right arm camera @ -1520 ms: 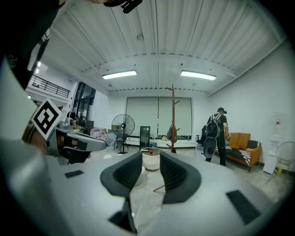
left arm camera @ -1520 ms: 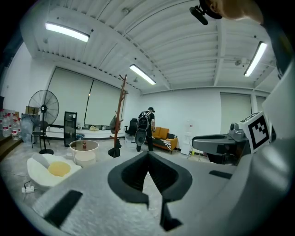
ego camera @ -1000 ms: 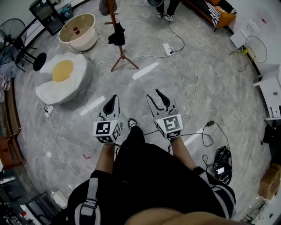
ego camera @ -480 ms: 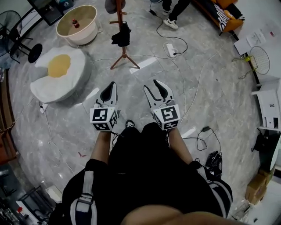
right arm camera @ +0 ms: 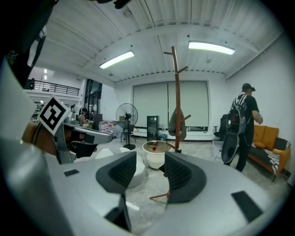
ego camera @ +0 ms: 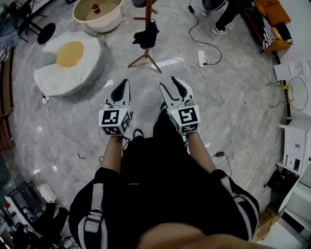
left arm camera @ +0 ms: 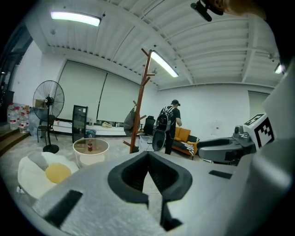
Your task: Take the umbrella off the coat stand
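While the person stands on the grey floor (ego camera: 233, 112) with both tools held out ahead, the umbrella (ego camera: 146, 37) is on the coat stand (ego camera: 146, 51), well apart from either tool. It's a black folded bundle hanging low on the wooden pole, just above the three splayed legs. The stand sits near the middle of the floor's far edge in the head view. A grey bag (right arm camera: 177, 122) hangs higher on the same pole.

Left hand-held gripper (ego camera: 124, 85): pads pressed together at the tips, nothing in them. Right hand-held gripper (ego camera: 169, 85): jaws spread and opening, nothing between them; only floor and a stand leg show through the gap. Both point roughly at the stand, side by side, near each other but not touching.

Other stuff: egg-shaped cushion (ego camera: 68, 58) on the floor left of the stand, white with a yellow middle. Round white tub (ego camera: 99, 19) beyond it toward the far left corner, with a small bottle (ego camera: 95, 8) standing on its top. Standing fan (left arm camera: 48, 97) further left. White power strip (ego camera: 201, 58) on the floor right of the stand legs, with cables running off it. A second person (right arm camera: 242, 129) with a backpack stands right of the stand, near an orange sofa (right arm camera: 265, 136). In the right gripper view the umbrella is mostly hidden behind a jaw.
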Available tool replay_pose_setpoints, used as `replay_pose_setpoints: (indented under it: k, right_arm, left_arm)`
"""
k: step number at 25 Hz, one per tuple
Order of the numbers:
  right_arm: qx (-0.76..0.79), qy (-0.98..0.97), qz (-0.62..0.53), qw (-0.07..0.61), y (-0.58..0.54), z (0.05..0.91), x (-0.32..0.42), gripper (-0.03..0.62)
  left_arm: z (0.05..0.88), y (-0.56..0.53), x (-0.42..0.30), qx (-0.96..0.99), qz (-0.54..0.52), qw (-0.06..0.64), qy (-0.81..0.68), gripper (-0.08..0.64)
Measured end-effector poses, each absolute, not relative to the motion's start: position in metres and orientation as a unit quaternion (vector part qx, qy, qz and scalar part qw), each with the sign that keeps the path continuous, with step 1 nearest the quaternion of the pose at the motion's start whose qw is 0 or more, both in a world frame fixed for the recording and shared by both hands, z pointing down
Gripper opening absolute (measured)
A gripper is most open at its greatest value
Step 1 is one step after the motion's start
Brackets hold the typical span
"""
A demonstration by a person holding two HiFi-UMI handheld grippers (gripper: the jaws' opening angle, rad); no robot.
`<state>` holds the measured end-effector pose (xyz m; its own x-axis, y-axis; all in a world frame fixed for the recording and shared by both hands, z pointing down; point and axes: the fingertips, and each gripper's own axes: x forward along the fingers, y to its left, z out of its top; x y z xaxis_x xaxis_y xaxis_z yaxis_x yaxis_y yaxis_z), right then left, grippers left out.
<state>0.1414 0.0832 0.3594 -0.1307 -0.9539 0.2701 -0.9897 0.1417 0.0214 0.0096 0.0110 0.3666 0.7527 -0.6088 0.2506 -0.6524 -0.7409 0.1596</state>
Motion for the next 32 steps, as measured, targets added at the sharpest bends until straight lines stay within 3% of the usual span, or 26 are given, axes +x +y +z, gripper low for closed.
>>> replay_pose_setpoints:
  k: [7,15,22,32]
  right_arm:
    - [0.586,-0.796,0.077,0.129,0.020,0.367,0.192,0.201]
    - [0.531,-0.822,0.101,0.177,-0.019,0.419,0.196,0.201]
    - [0.524,-0.823,0.088,0.201,-0.051,0.466,0.181,0.201]
    - [0.566,-0.781,0.167,0.203,-0.125,0.531,0.201,0.217]
  left_arm:
    - [0.383,-0.028,0.056,0.897,0.085,0.144,-0.408,-0.003]
    - [0.438,-0.036,0.063,0.855,0.088,0.194,-0.473,-0.003]
    - [0.500,-0.061,0.049,0.844,0.091,0.196,-0.491,-0.003]
    - [0.567,-0.125,0.062,0.856,0.113,0.191,-0.468,-0.003]
